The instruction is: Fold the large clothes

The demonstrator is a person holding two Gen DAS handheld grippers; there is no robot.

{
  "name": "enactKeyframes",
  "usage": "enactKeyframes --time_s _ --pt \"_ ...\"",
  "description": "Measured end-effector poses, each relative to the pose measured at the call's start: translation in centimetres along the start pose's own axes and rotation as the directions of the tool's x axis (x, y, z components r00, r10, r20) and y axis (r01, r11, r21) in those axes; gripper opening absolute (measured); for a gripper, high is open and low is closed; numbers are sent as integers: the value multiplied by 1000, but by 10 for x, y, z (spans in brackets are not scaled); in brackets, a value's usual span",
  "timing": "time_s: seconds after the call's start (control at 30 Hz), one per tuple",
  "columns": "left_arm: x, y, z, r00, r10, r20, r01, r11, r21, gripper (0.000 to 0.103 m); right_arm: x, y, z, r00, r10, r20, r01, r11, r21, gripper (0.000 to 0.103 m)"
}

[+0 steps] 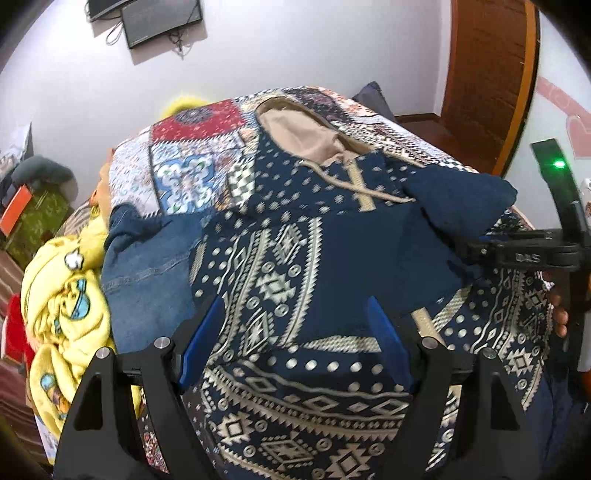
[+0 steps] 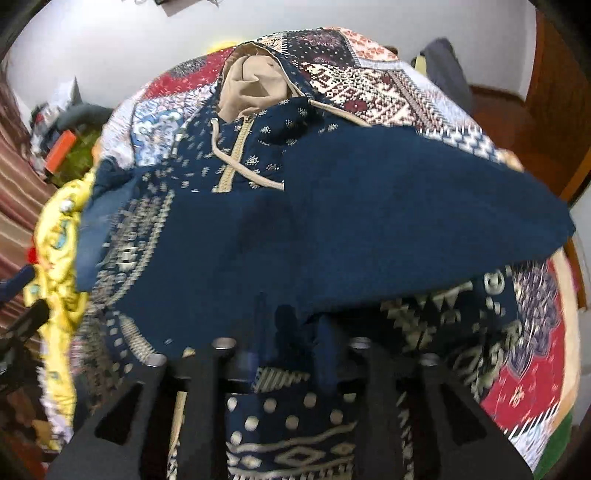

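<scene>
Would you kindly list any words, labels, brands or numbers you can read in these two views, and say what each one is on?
"DAS", white letters seen mirrored or upside down, so the reading is uncertain: on the black body of the right gripper in the left wrist view.
The hoodie, quilt and yellow cartoon blanket carry patterns only, no legible text.
Wall screens: blank.

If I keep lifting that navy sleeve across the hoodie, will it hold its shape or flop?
Probably flop: the sleeve sags in a soft curve from where the right gripper pinches it. It looks like thick knit, so likely somewhat heavy and not slippery. The hoodie beneath may drag along; the open left gripper hovers above it.
</scene>
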State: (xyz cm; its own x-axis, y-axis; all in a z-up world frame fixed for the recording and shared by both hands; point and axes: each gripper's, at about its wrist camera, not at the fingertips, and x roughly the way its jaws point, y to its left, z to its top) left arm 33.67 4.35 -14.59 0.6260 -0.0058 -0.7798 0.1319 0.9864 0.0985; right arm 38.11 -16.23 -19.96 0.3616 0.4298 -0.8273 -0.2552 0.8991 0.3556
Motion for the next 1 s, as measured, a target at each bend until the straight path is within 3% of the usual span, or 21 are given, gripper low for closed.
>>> enactKeyframes --time_s 0.03,0.17,0.37,0.57,0.73,0.8,0.93,1.0 --pt "0 -6 5 1000 -8 5 8 1000 10 79 -5 -2 -2 1000 16 5 -16 1000 10 41" --pt "0 -35 27 998 -56 23 55 997 56 79 -42 -19 -10 996 50 75 -53 998 36 43" --pt "5 -112 74 988 -145 45 133 969 207 79 -100 -59 -20 979 -48 200 33 997 76 43" --pt "34 -201 101 981 -194 1 180 911 370 79 -148 -98 -29 924 -226 309 190 971 143 44" --pt "79 -276 111 975 -203 -88 220 852 475 79 -161 -124 -38 878 -353 323 306 933 188 51" --pt "100 -302 113 979 -173 -110 205 825 527 79 -161 -135 -44 878 -361 315 308 929 207 51" --pt "135 -333 112 985 -111 -135 171 785 595 79 -149 -150 -56 899 -338 279 275 931 241 51" --pt "152 -342 112 982 -101 -160 178 785 594 66 -140 -154 -61 906 -342 250 285 928 238 51"
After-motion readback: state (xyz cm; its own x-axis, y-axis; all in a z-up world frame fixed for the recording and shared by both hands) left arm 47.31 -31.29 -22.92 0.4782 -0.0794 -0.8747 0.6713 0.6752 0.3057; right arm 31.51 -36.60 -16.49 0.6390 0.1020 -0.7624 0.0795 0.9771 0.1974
